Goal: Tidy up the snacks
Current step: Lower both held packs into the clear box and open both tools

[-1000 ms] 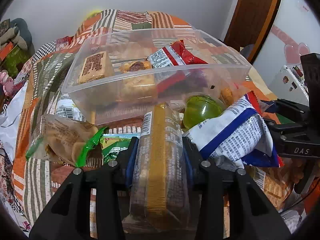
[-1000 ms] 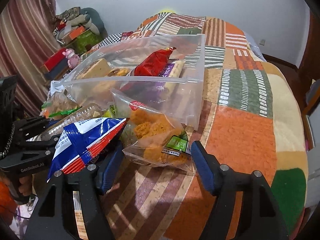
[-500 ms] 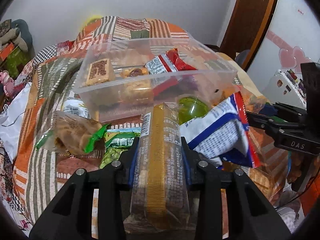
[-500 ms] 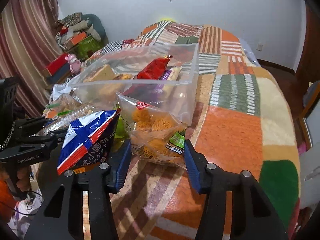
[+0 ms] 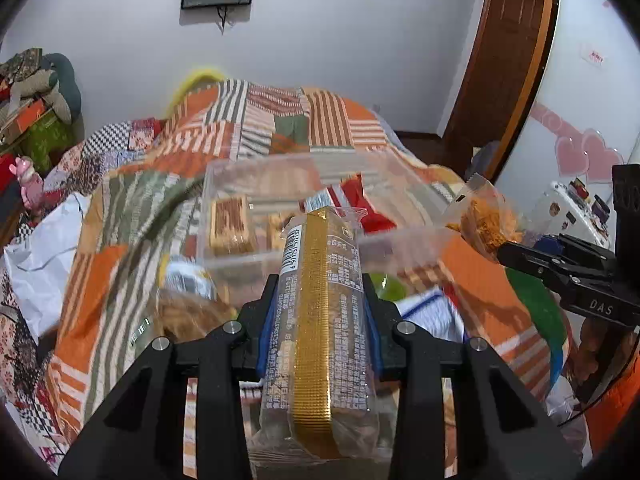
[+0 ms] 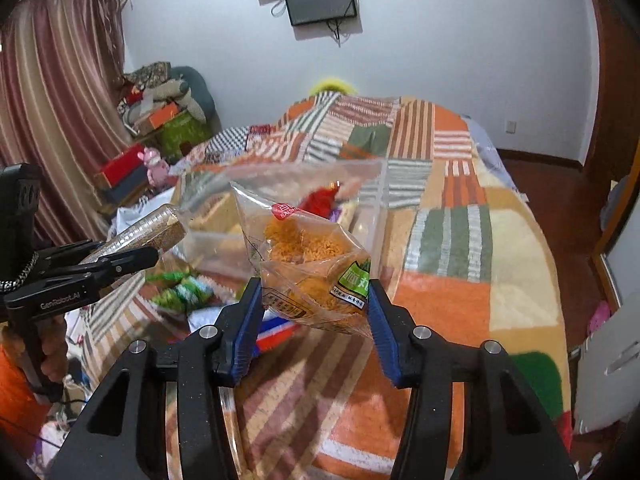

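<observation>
Both grippers have been raised since a second ago, each carrying a snack clear of the patchwork blanket [image 6: 448,304]. Left gripper [image 5: 320,320] is clamped narrowly on a long biscuit pack [image 5: 322,320], a clear crinkled sleeve with a ribbed gold strip, held above the clear plastic tub [image 5: 224,184]. Right gripper [image 6: 316,312], whose jaws have just been closing, is pressed against a clear pouch [image 6: 308,260] of crumbly orange pieces (a green label at one corner), lifted in front of the tub's near wall. Loose packets are left below on the bed.
</observation>
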### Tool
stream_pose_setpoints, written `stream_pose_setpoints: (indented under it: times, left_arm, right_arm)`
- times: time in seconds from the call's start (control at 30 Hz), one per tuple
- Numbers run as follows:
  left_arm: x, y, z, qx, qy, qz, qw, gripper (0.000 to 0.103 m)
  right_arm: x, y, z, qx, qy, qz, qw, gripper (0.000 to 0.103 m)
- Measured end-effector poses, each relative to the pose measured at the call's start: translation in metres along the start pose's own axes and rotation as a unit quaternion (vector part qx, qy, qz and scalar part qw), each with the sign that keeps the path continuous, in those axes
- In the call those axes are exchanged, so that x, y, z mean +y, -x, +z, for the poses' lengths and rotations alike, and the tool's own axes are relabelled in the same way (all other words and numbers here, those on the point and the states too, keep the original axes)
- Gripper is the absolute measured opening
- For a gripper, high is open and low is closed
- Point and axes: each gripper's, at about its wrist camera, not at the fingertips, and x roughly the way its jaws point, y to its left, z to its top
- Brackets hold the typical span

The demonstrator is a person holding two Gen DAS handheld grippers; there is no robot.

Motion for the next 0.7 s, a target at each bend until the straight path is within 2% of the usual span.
stream_pose_setpoints:
  times: [0.37,0.7]
  left_arm:
    - [0.007,-0.01,0.042,-0.03,0.004,0.008,0.9995,0.036]
    - [0.013,-0.041,0.069,-0.025,0.012,0.01,0.9996,0.036]
  right_arm:
    - [-0.001,-0.009,0.034,-0.039,-0.007,0.004,0.999,0.047]
    - [-0.004,-0.031,0.057,-0.048,-0.014,0.0,0.999,0.047]
